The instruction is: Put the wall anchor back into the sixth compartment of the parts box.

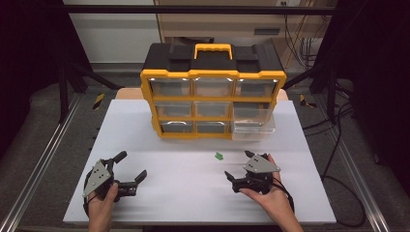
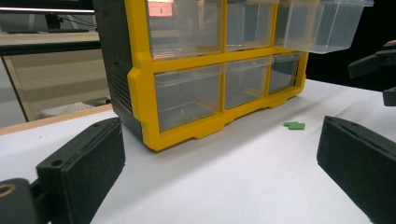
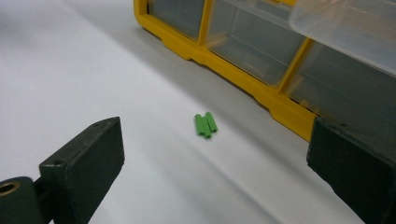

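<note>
A yellow and black drawer cabinet (image 1: 212,92) with clear drawers stands at the back of the white table (image 1: 193,193). Its middle-right drawer (image 1: 254,121) is pulled out; the same drawer (image 2: 322,25) juts out in the left gripper view. A small green part (image 1: 218,155) lies on the table in front of the cabinet, and shows as a small green part (image 3: 205,124) ahead of the right jaws and a green part (image 2: 294,125) in the left gripper view. My left gripper (image 1: 130,166) rests open at the front left. My right gripper (image 1: 239,164) stands open just right of the part.
The cabinet's yellow handle (image 1: 212,50) is on top. Metal rails (image 1: 43,154) run along both sides of the table. A wooden bench and cables (image 1: 300,43) lie behind the cabinet. The other gripper's jaw tips (image 2: 373,65) appear at the right edge of the left gripper view.
</note>
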`<state>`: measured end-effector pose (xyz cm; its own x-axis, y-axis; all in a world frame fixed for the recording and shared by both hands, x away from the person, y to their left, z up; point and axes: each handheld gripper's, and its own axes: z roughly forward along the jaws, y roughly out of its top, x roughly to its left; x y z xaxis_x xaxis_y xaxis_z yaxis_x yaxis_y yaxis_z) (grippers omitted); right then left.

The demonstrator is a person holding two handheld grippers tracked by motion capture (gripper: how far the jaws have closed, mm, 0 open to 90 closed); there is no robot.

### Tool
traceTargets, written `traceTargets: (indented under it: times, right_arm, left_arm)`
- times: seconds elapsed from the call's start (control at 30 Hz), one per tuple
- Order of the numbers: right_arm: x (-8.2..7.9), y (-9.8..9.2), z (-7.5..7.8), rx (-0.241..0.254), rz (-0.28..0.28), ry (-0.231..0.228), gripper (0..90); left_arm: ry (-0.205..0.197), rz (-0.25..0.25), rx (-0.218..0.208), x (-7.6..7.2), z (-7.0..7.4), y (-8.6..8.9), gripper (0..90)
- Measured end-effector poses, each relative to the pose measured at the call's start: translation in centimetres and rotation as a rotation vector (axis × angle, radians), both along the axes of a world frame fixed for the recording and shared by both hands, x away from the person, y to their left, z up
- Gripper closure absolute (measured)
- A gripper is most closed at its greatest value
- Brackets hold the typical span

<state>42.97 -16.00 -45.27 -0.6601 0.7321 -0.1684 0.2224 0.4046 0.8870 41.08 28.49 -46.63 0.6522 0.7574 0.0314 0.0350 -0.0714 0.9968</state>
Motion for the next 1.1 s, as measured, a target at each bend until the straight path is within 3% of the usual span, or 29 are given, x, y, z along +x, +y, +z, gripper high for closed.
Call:
traceTargets:
  times: [0.33,0.57,0.7,0.8,0.9,1.1]
  right_arm:
    - [0.7,3.1,0.4,-0.034,0.063,0.028,7.3]
    - [1.6,5.0,0.5,-0.065,0.057,0.041,10.7]
    - [2.2,6.0,0.4,-0.066,0.064,0.080,12.7]
    - [2.6,6.6,0.4,-0.093,0.063,0.094,18.0]
    - [3.0,6.7,0.4,-0.097,0.035,0.095,31.7]
    - [3.9,6.4,0.0,-0.091,0.010,0.131,50.9]
  left_arm:
    - [-0.003,-0.001,-0.001,0.0,0.0,0.1,0.9]
    - [-0.004,-0.006,0.000,0.0,0.0,0.0,0.9]
    - [-0.005,-0.011,0.003,0.1,0.0,-0.1,0.9]
    - [-0.004,-0.013,0.004,0.1,0.0,-0.2,0.9]
    - [-0.003,-0.013,0.003,0.1,0.0,-0.2,0.9]
    - [-0.004,-0.019,0.008,0.0,0.0,-0.3,0.9]
